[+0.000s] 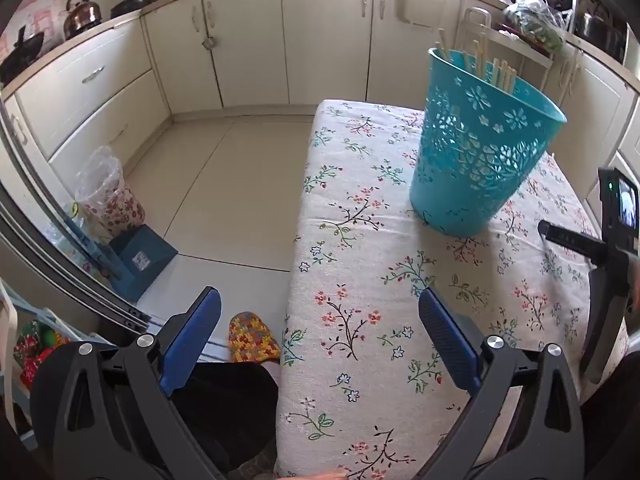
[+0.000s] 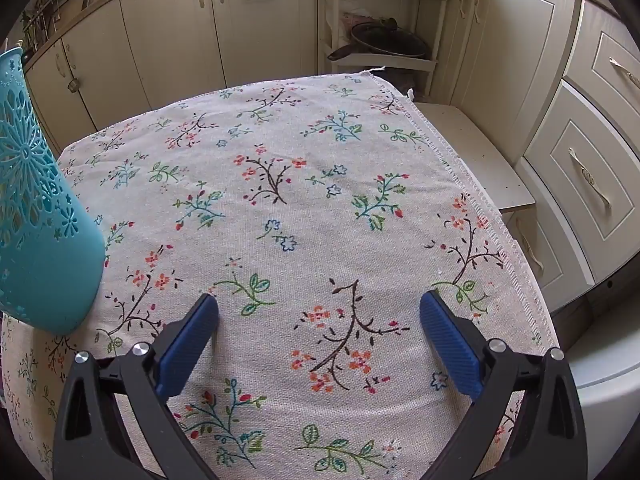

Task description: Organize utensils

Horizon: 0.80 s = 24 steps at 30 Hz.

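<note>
A teal perforated basket point(image 1: 480, 156) stands upright on the floral tablecloth point(image 1: 360, 240), holding several wooden chopsticks point(image 1: 486, 65) that stick out of its top. It also shows at the left edge of the right wrist view point(image 2: 36, 216). My left gripper point(image 1: 320, 304) is open and empty, hovering over the table's near left edge, short of the basket. My right gripper point(image 2: 319, 308) is open and empty above the bare cloth point(image 2: 280, 184), right of the basket. The right gripper's body shows in the left wrist view point(image 1: 608, 236).
Cream kitchen cabinets point(image 1: 248, 40) ring the room. A shelf rack with a pan point(image 2: 384, 40) stands behind the table. On the floor left of the table are a blue box point(image 1: 140, 260), a bagged bin point(image 1: 108, 196) and a slipper point(image 1: 252, 336). A kettle point(image 1: 82, 14) sits on the counter.
</note>
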{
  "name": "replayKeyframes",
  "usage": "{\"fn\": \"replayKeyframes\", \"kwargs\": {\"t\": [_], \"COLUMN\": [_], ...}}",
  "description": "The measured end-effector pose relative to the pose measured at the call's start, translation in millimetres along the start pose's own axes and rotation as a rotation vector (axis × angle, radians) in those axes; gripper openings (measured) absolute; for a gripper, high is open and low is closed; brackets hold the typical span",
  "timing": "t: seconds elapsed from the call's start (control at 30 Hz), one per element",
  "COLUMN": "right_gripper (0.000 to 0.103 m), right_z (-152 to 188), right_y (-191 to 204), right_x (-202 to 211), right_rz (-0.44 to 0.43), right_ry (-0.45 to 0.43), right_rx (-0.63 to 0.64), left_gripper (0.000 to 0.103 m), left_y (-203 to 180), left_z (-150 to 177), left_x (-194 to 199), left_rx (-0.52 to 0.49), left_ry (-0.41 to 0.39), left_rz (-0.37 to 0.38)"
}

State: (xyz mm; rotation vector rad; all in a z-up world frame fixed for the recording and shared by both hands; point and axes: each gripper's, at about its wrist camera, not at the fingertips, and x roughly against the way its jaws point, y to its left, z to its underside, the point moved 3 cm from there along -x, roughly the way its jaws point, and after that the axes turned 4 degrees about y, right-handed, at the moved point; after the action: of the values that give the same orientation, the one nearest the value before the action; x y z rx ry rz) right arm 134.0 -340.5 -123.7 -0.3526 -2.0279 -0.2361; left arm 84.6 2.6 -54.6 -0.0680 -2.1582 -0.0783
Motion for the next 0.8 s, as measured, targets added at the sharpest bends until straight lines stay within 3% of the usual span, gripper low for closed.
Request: {"fn": "replayKeyframes", "kwargs": {"t": [0.53,0.8], "right_gripper": [0.096,0.096], "right_z": [-1.4,-0.3], "right_y": [1.9,2.9], "right_x": [0.6,-4.3], "right_rz": [0.000,0.001], "right_ry": [-0.001,0.000], "right_rx": [-0.001,0.000], "left_gripper": [0.095,0.095], "left_y": [37.4,31.6], "left_z": [-12.6,-9.4], "left_x": [12.2,9.2], "left_rx": [0.133,0.109], "left_ry": [-0.060,-0.047], "left_rz": [-0.006,-0.009]}}
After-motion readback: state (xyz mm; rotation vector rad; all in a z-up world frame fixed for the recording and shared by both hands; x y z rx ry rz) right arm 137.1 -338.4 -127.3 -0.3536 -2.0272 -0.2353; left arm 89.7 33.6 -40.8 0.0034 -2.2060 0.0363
